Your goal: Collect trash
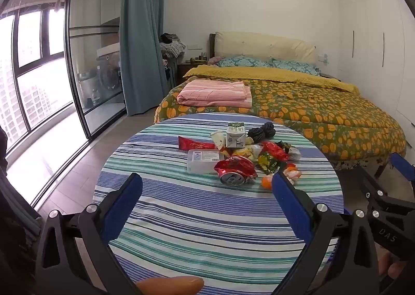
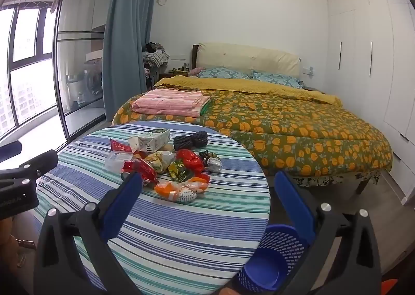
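So the room's mostly bed (image 1: 298,102), a big one with an orange-flower quilt, and right at its foot sits a round tabletop (image 1: 181,217) under a striped blue-green cloth. All the trash is bunched in one pile (image 1: 241,154) toward the far side of the tabletop, the bed side. Nothing's been picked up yet as far as I can tell.

Left hand-held gripper (image 1: 207,183) hangs over the near half of the tabletop with its jaws wide apart and nothing between them. Right hand-held gripper (image 2: 207,183) is the same, spread wide and empty, sitting further toward the right edge.

The bit that matters: the pile lies ahead of both, slightly right of centre for the left one and slightly left of centre for the right one. The crushed red can (image 1: 234,171) is the nearest piece to the left side, lying on its side with its end facing the camera. The orange-and-white wrapper bundle (image 2: 181,188) is closest to the right one, stretched crosswise. I'd guess either could go first, just a short reach forward.

Further back there's a clear plastic box (image 1: 205,161), a milk carton (image 1: 235,134) and a black mesh wad (image 1: 262,131).

Only the right wrist view shows the blue mesh bin (image 2: 269,258), down beside the tabletop's right edge, presumably where it all goes. The left view misses it entirely.
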The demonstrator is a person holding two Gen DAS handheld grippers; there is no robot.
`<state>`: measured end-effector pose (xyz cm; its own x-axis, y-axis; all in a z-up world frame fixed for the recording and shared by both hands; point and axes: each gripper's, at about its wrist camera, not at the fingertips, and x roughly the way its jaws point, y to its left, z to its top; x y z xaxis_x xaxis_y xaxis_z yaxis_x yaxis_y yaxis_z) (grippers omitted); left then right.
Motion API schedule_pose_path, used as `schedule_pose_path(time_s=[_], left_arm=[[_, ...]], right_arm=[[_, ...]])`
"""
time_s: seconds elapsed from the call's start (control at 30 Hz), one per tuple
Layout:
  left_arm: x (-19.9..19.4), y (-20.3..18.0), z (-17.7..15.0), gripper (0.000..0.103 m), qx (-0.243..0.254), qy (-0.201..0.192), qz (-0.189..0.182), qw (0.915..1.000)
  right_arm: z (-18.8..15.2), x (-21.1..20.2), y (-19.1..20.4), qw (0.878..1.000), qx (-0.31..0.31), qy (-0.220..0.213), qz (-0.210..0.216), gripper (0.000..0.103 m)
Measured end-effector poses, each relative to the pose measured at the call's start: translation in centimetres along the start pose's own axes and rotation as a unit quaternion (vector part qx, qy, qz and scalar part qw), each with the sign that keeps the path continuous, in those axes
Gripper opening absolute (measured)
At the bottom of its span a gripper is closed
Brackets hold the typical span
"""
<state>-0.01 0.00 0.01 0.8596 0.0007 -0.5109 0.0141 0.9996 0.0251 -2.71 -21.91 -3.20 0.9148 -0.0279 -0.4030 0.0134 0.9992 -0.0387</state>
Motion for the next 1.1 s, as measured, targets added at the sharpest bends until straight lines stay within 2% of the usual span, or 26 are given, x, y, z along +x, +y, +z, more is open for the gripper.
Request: schedule_pose_path(time_s=[0.47, 0.5, 1.1], left_arm=[[-0.1, 0.3, 0.1, 0.099, 0.004, -0.001, 0.0, 1.0], [-0.1, 0.4, 0.1, 0.099, 0.004, -0.001, 0.0, 1.0], [0.0, -0.7, -0.9, 0.099, 0.007, 0.0, 0.003, 1.0]], right_arm=[[1.2, -1.0, -0.4, 1.0, -0.003, 0.002, -0.007, 0.099], [0.4, -0.9, -0.5, 1.0, 0.0, -0.002, -0.008, 0.099], [0.1, -1.0, -0.5, 1.0, 0.004, -0.002, -0.012, 0.099]])
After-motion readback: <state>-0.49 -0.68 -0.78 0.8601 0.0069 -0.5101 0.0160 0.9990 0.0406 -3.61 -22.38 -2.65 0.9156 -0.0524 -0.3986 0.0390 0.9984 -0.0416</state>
